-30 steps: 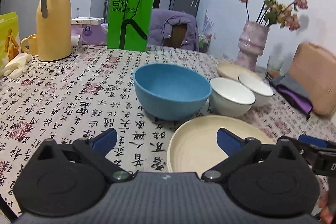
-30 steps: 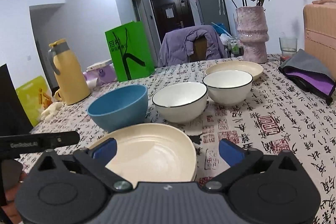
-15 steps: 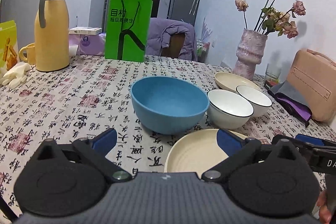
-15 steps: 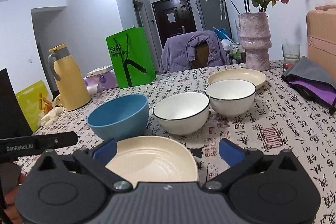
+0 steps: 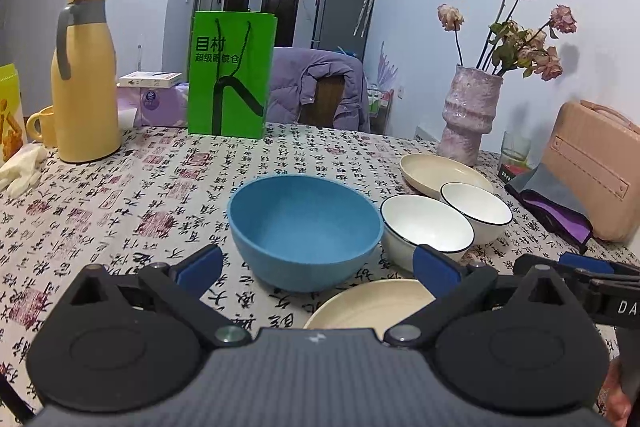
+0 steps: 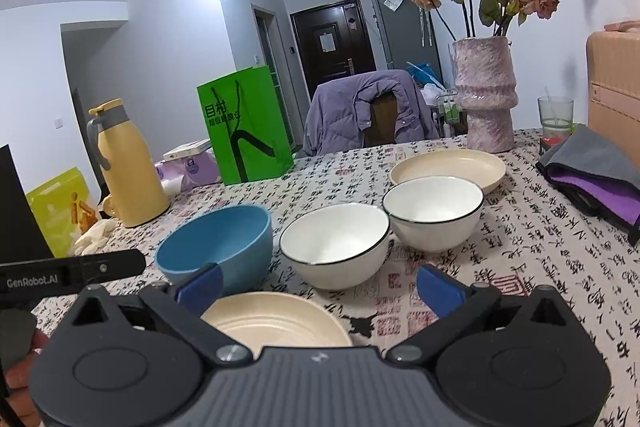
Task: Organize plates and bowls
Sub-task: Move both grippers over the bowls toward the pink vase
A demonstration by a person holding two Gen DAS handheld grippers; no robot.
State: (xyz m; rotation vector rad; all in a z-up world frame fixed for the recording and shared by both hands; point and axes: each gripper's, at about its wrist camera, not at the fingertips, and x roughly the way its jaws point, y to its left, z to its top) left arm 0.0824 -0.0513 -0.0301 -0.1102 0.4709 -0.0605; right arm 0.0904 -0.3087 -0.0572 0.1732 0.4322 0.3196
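Note:
A blue bowl (image 5: 304, 227) (image 6: 218, 247) stands mid-table. Right of it sit two white bowls with dark rims, the nearer one (image 5: 426, 227) (image 6: 334, 247) and the farther one (image 5: 476, 209) (image 6: 434, 213). Behind them lies a cream plate (image 5: 436, 171) (image 6: 448, 167). A second cream plate (image 5: 368, 303) (image 6: 276, 321) lies nearest, partly hidden by both tools. My left gripper (image 5: 318, 267) hovers open in front of the blue bowl, holding nothing. My right gripper (image 6: 320, 281) hovers open over the near plate, before the nearer white bowl, also holding nothing.
On the patterned cloth (image 5: 160, 187) stand a yellow flask (image 5: 84, 83), a yellow mug (image 5: 40, 125), a green bag (image 5: 230, 79), a pink vase of dried flowers (image 5: 470, 115), a glass (image 6: 554, 111), a folded grey-purple cloth (image 6: 592, 175) and a pink case (image 5: 592, 167). A chair with a purple jacket (image 6: 368, 111) stands behind.
Both grippers have drawn back and tilted up, so the bowls and near plate sit lower in view. Jaws stayed open; the dishes have not moved.

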